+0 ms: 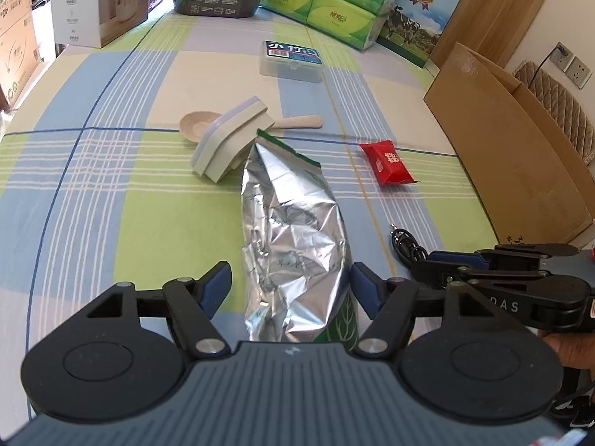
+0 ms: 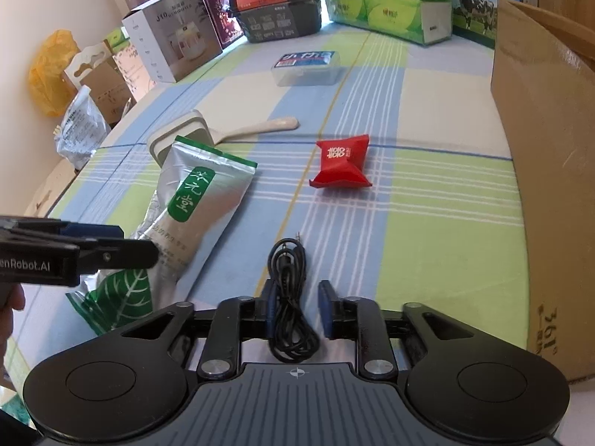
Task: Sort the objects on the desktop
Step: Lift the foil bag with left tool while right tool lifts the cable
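Checked cloth [image 1: 148,223] in blue, green and cream covers the table where we are sorting. Far left in the left wrist view we see a white appliance carton [image 1: 96,0] at the table's edge. Nearer, a pale spoon [image 1: 197,125] lies partly under a white-and-grey block-shaped brush [image 1: 230,141], which touches the top corner of a crinkled silver foil tea pouch [image 1: 297,241]. We hold the left gripper [image 1: 292,291] with its jaws spread wide, one blue pad on each side of the pouch's near end; the right pad looks to be against the foil, the left pad apart from it. Beyond the pouch, far up the table, sits a clear plastic box with a blue label [image 1: 292,60], and behind it green tissue packs [image 1: 334,3]. To the right of the pouch lies a red packet [image 1: 388,161]. Nearer, a coiled black cable [image 2: 290,297] lies between the pads of the right gripper [image 2: 297,308], whose jaws stand open around the coil, not yet pinching it. At the far right stands an open cardboard box [image 2: 546,186].
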`<control>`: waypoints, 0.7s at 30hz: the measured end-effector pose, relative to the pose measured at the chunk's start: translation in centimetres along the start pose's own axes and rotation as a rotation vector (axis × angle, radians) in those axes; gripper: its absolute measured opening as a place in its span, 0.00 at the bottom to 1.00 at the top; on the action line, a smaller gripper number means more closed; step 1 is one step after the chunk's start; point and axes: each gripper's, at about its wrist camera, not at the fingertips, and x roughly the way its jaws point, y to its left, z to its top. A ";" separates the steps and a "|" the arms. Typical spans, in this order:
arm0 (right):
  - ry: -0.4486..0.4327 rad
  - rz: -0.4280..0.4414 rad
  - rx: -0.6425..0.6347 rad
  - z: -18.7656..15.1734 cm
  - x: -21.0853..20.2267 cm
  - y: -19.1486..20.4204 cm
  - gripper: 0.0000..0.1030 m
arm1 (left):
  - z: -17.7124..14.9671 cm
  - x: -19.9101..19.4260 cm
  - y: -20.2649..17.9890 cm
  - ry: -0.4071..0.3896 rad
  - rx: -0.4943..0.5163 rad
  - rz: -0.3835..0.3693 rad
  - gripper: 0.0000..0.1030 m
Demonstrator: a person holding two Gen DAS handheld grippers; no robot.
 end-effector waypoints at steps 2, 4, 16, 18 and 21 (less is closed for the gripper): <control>-0.007 -0.009 -0.032 -0.1 0.1 0.2 0.28 | 0.1 0.2 -0.2 -0.005 0.006 0.006 0.64; -0.015 -0.018 -0.071 -0.2 0.2 0.6 0.29 | 0.2 0.4 -0.2 -0.004 0.007 0.006 0.65; -0.018 -0.011 -0.061 0.5 1.0 0.3 0.18 | 0.6 1.7 -1.5 -0.005 0.085 0.046 0.66; -0.027 -0.021 -0.050 0.7 0.7 0.1 0.18 | 0.8 2.2 -1.7 0.000 0.095 0.054 0.66; -0.043 -0.023 -0.025 0.9 0.3 -0.2 0.17 | 1.0 2.7 -2.0 0.013 0.095 0.062 0.66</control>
